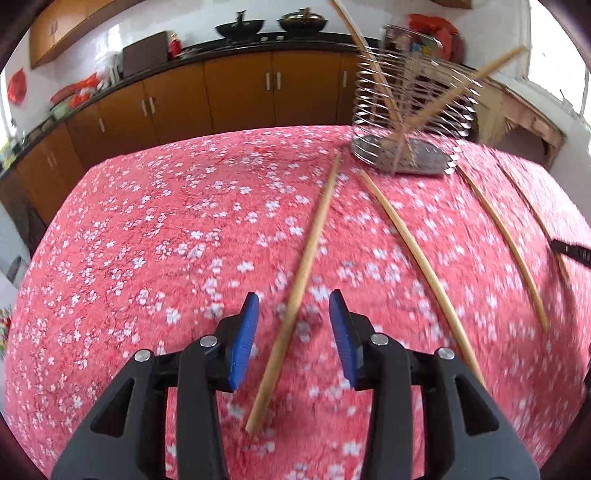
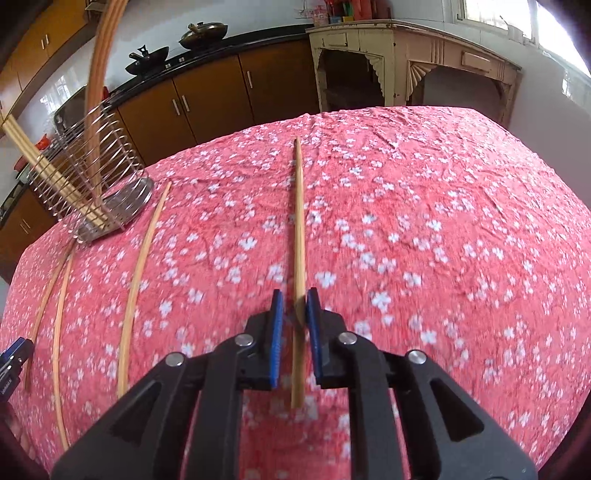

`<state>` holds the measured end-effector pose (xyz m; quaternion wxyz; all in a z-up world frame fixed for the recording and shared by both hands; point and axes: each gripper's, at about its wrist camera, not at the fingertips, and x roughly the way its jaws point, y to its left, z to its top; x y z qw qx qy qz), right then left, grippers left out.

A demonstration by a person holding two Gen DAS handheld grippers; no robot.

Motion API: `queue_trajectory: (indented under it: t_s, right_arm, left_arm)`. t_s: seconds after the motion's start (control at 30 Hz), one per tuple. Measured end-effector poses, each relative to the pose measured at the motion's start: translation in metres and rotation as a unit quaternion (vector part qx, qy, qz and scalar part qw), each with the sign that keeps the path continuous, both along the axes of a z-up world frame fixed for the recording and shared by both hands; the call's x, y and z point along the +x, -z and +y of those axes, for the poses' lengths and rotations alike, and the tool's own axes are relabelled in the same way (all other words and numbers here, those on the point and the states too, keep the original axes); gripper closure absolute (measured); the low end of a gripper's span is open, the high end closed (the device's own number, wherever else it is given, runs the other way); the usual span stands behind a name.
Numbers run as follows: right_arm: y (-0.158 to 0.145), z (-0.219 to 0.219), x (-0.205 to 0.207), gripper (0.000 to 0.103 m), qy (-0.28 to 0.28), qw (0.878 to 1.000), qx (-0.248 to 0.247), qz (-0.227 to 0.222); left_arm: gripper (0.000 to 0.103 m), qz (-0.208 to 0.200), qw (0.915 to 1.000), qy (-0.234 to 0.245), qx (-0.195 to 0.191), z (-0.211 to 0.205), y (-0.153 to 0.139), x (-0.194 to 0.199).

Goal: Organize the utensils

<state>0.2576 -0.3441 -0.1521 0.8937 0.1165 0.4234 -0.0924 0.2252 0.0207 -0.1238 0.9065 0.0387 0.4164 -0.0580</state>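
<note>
In the left wrist view, the left gripper [image 1: 293,317] is being held pointing steeply down over the tablecloth [image 1: 147,258], its jaws parted wide around a chopstick [image 1: 295,295] without pressing it, the wire holder [image 1: 406,122] standing toward one o'clock. In the right wrist view, the right gripper [image 2: 295,310] is being angled down likewise, its nearly closed jaws flanking another chopstick [image 2: 299,229]; contact cannot be told, and the wire holder [image 2: 92,177] is seen toward ten o'clock.

A home kitchen: woks [image 1: 240,27] on a dark counter [image 1: 295,40], wooden cabinets [image 1: 240,92], floral-clothed table [image 1: 166,240]
</note>
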Motion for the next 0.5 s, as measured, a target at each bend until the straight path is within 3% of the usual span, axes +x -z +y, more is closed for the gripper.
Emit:
queue_trajectory:
  t_s: [0.13, 0.5]
  right_arm:
    - [0.0016, 0.0052, -0.0046, 0.088, -0.007, 1.0, -0.024, -0.002]
    - [0.0, 0.0092, -0.0088, 0.088, -0.006, 0.999, -0.031, 0.001]
  left_arm:
    - [0.063, 0.002, 0.9999, 0.005, 0.011, -0.0037, 0.0015, -0.0009]
    - [0.062, 0.015, 0.9999, 0.001, 0.005, 0.0018, 0.0054, 0.0027]
